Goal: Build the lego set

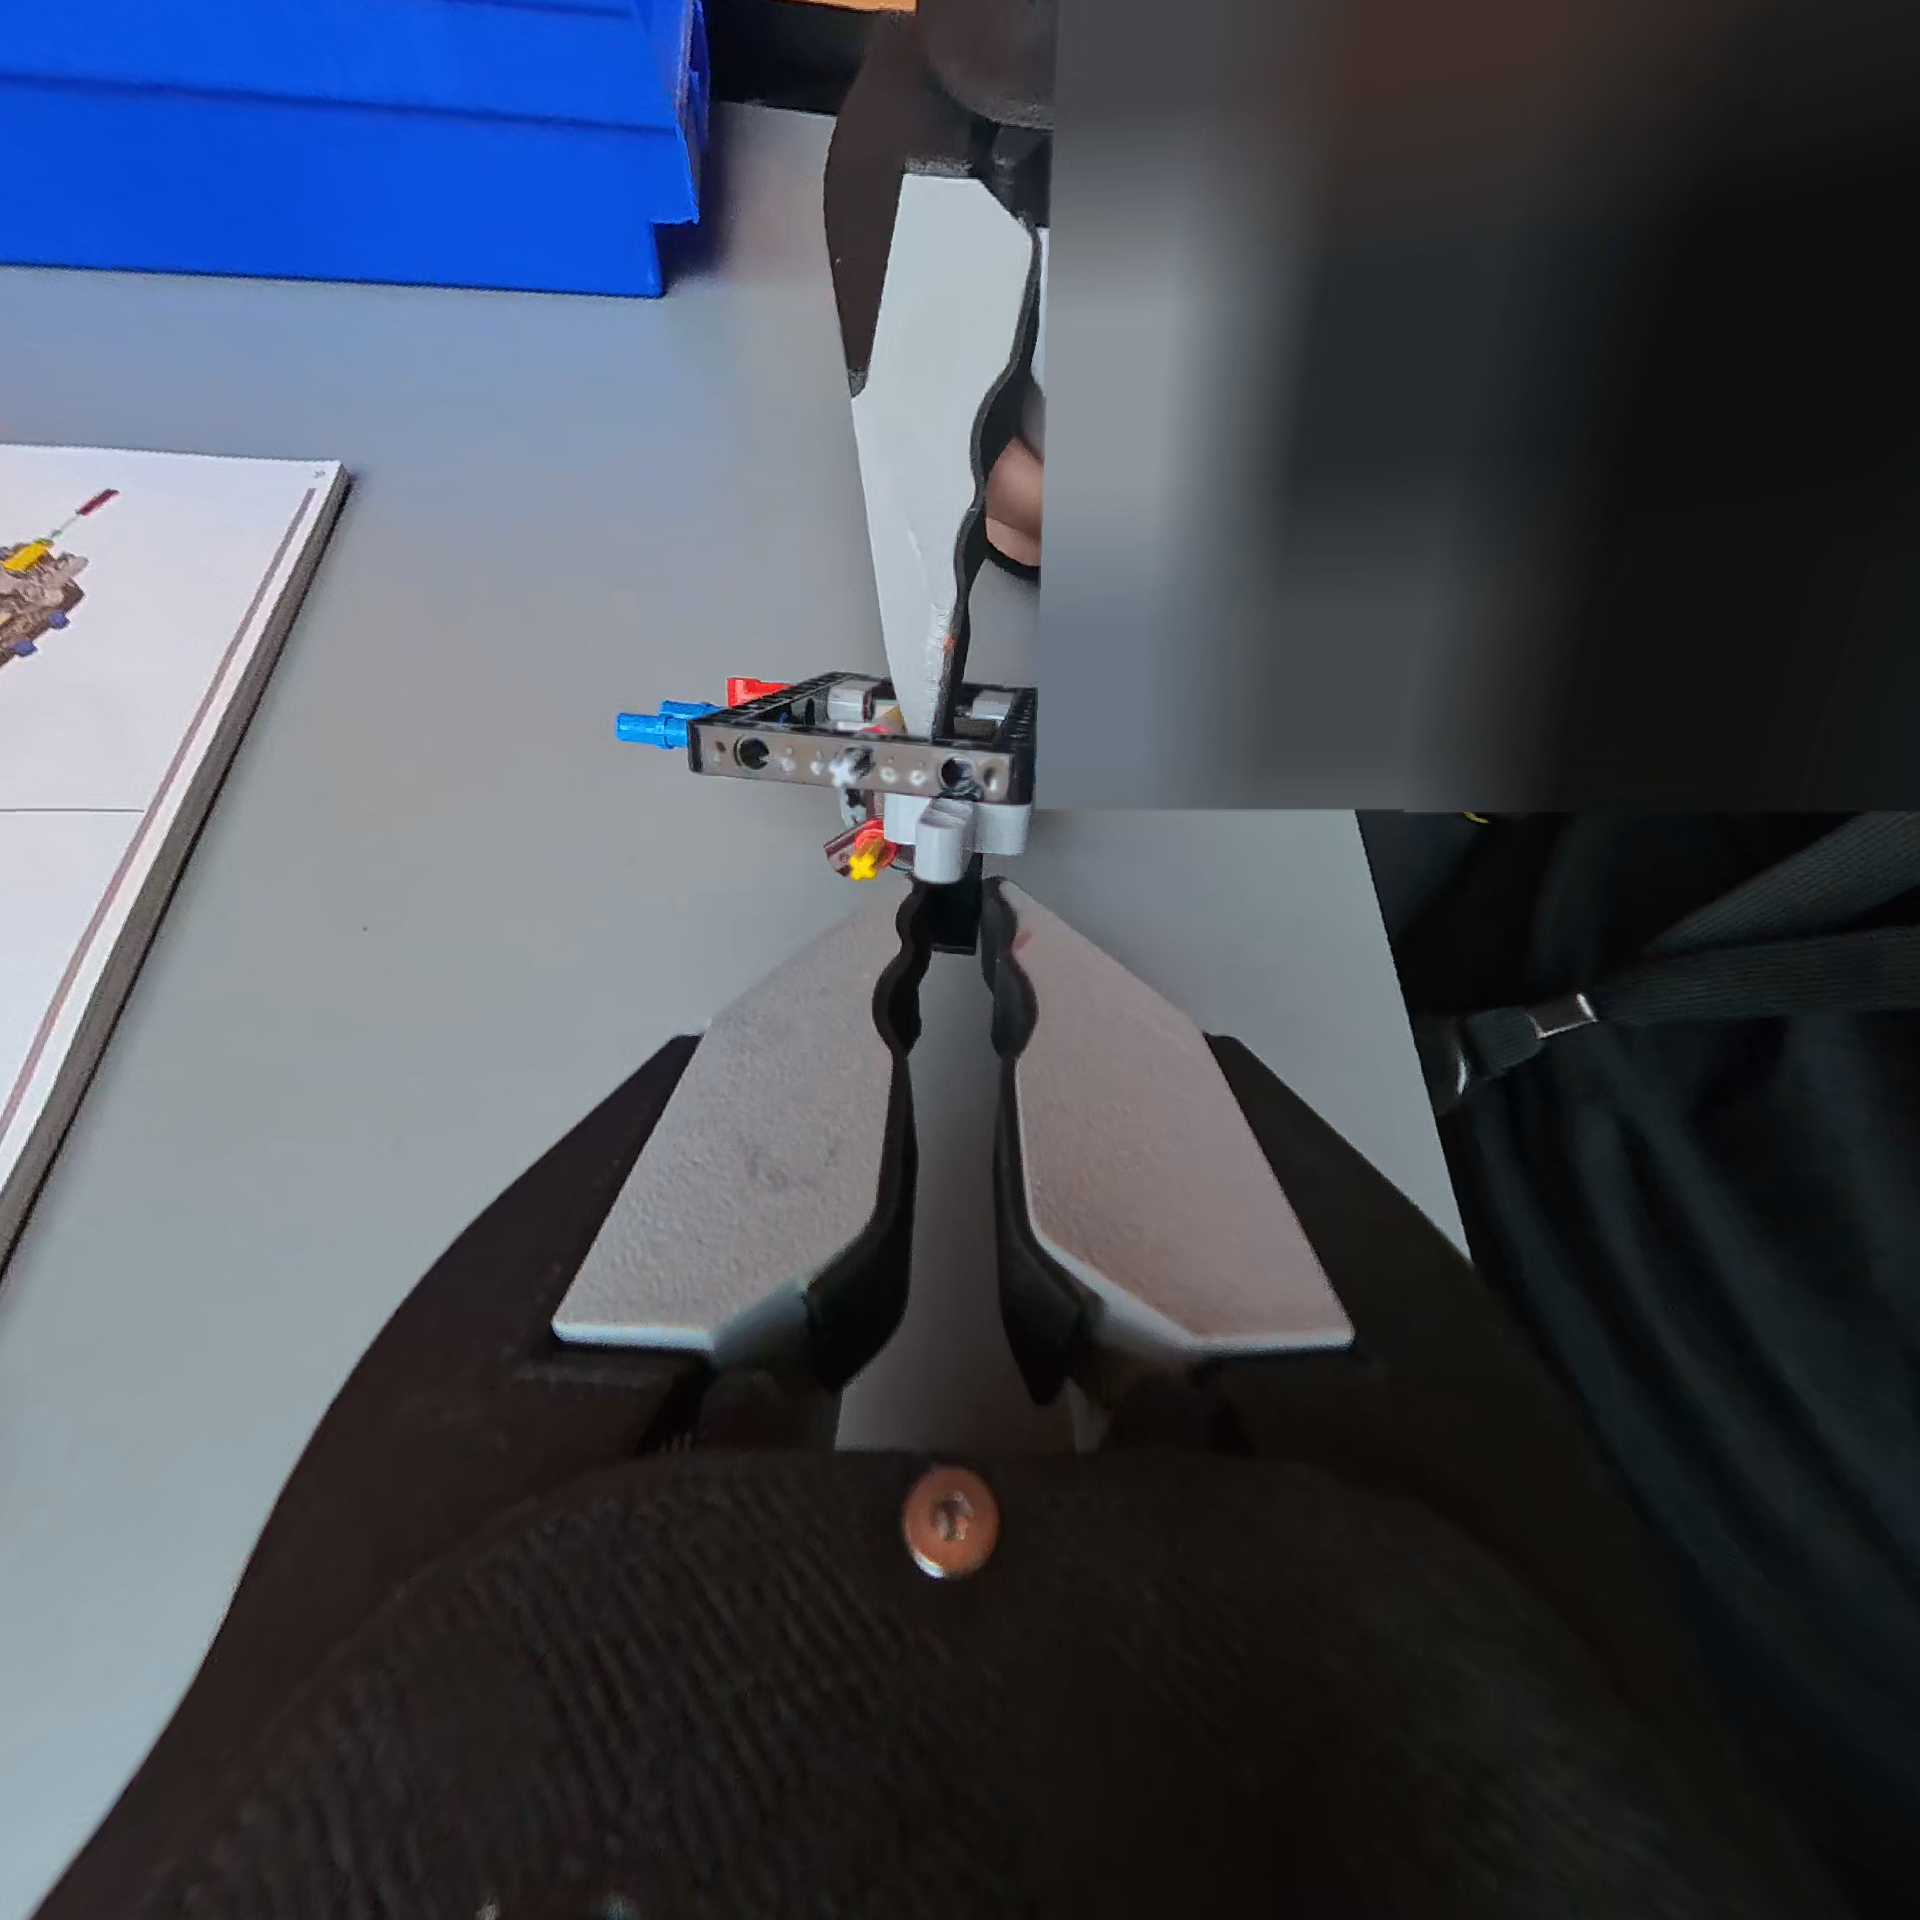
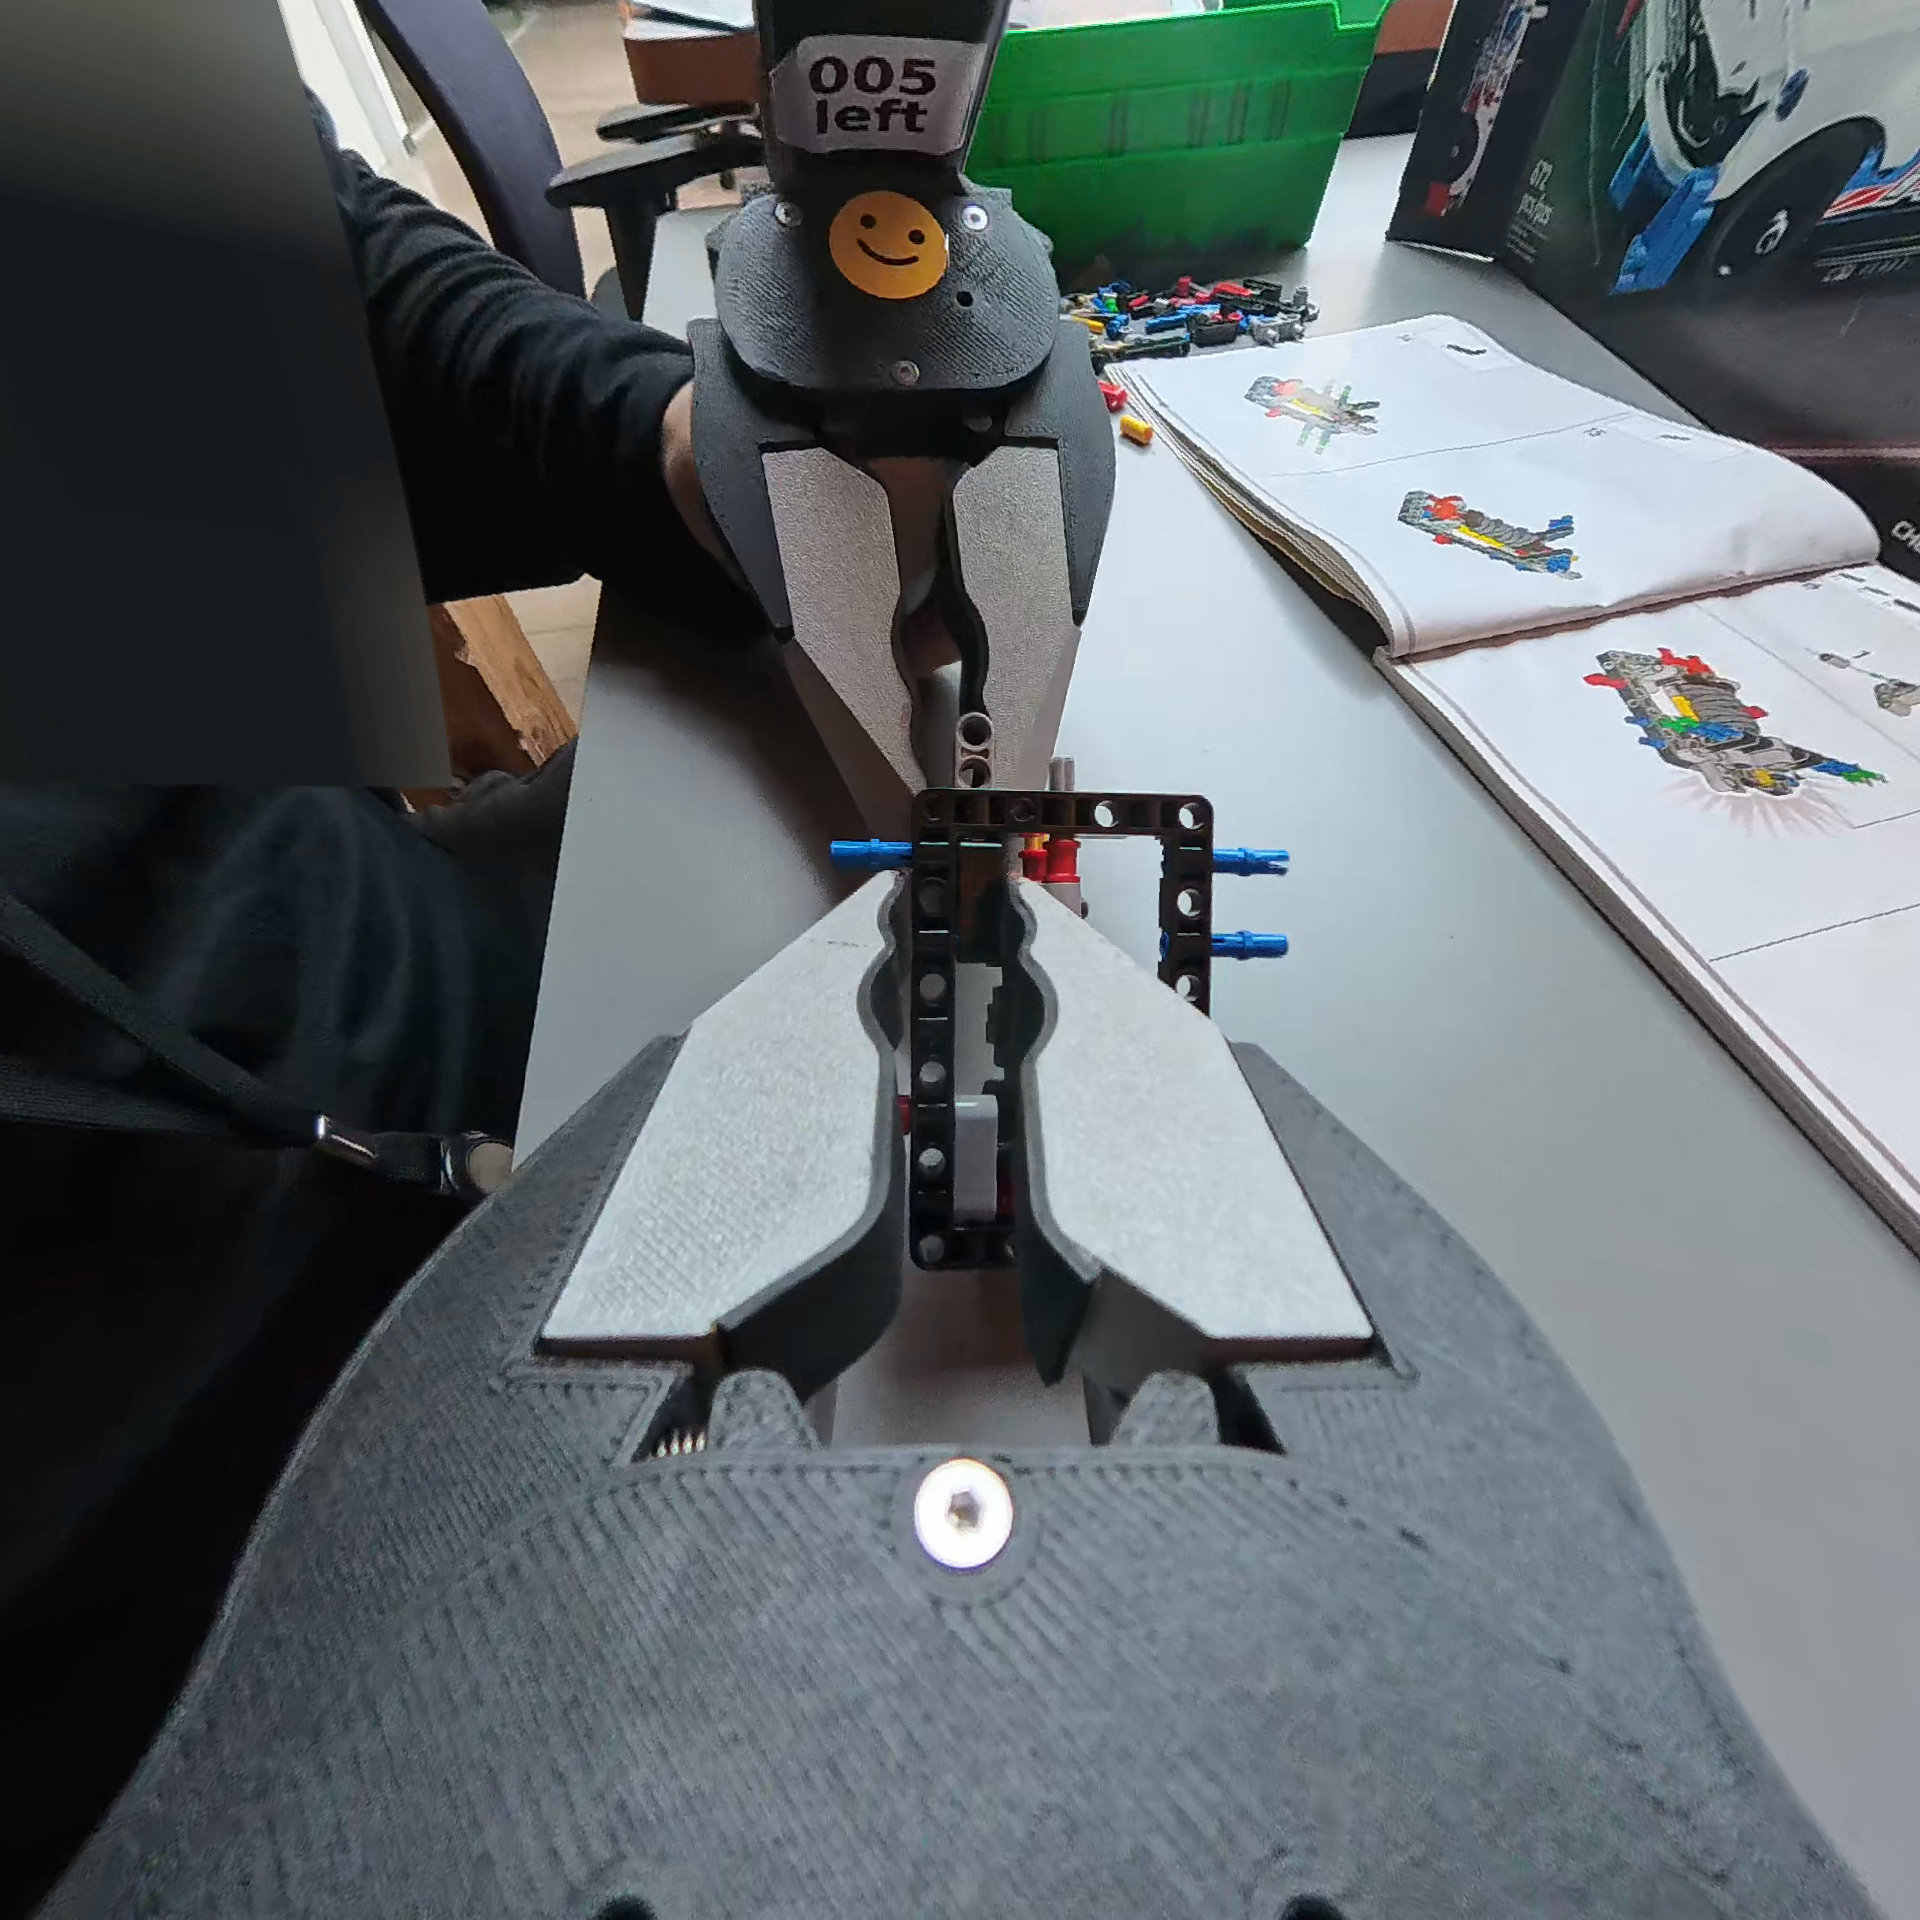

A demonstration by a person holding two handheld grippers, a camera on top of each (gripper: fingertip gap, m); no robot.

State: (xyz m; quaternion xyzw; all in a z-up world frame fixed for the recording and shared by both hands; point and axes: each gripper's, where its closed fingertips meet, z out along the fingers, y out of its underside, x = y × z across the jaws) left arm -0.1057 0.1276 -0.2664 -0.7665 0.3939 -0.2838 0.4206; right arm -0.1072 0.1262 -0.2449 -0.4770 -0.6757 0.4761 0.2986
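The black frame [image 2: 1060, 914], blue pins [image 2: 1247, 902] sticking out its sides, hangs above the grey counter [image 2: 1299, 1039], pinched between both grippers. The right gripper [image 2: 961, 914] has its jaws clamped on one long side of the frame; the left gripper [image 1: 951, 914] nips a small grey beam [image 2: 975, 746] at the frame's far end. An open manual [image 2: 1558, 582] lies alongside, loose parts [image 2: 1184, 307] beyond it.
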